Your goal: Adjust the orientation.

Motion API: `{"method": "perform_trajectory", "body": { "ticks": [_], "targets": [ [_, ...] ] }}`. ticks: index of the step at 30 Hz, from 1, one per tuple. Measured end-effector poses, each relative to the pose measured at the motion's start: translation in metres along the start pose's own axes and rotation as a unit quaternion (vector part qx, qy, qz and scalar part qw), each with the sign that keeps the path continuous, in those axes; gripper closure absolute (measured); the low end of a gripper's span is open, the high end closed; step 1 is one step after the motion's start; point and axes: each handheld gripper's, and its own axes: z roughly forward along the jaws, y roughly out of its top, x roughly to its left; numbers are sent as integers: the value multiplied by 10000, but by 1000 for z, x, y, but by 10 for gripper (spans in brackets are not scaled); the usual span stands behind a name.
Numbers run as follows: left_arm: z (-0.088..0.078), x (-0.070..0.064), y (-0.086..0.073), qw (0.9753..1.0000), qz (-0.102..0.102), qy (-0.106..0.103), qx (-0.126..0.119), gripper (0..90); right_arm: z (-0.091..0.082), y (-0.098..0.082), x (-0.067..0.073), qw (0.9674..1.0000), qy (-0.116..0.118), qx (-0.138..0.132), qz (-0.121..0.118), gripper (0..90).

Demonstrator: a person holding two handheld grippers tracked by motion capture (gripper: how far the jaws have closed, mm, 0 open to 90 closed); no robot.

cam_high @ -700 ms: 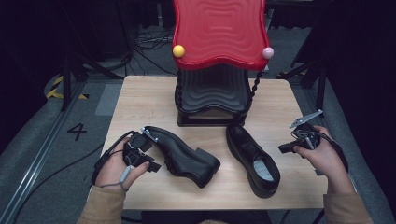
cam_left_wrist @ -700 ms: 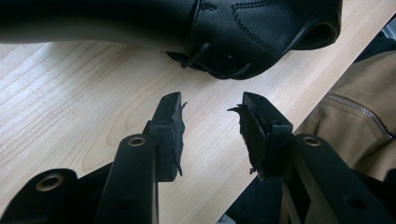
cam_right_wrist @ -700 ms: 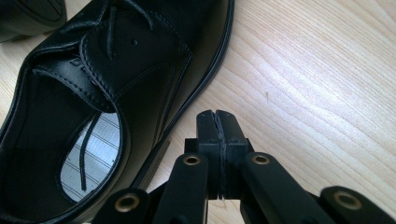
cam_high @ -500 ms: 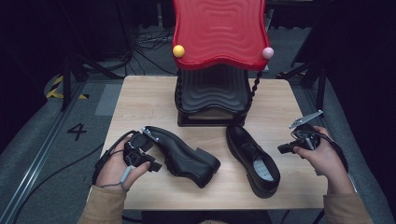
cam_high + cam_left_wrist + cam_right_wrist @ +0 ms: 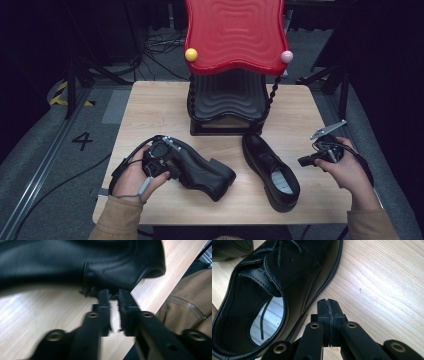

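Left tool [image 5: 113, 293] nearly closed, nipping edge of tipped shoe [image 5: 200, 167]; grip shallow, seat deeper before lifting. Right tool [image 5: 328, 303] closed, empty, beside upright shoe [image 5: 274, 290].

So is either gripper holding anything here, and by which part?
Left gripper pinches something small, perhaps a lace, at the tipped black leather shoe; right gripper is shut on nothing.

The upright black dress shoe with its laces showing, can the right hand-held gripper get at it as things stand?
Probably yes: the right hand-held gripper sits just beside the upright black dress shoe, bare table between them, but its jaws are shut and would need opening.
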Motion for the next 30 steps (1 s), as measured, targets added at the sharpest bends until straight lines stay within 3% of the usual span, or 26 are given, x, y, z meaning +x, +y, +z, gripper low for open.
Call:
{"method": "perform_trajectory", "body": {
  "ticks": [2, 9, 14, 23, 30],
  "targets": [
    [0, -6, 7, 9999, 118, -29, -53, 898, -1, -2, 0, 10000, -34, -2, 31, 900],
    [5, -14, 24, 9996, 263, -20, 51, 898, -4, -7, -2, 9999, -45, -30, 85, 900],
    [9, -23, 40, 9988, 464, -133, 49, 899, -6, -11, -6, 9999, -64, -61, 147, 900],
    [25, -37, 72, 9970, 712, -260, 159, 898, -5, -13, -6, 9999, -17, -44, 145, 900],
    [40, -42, 86, 9958, 814, -338, 246, 899, -4, -13, -6, 9999, 0, -34, 141, 895]
  ]
}}
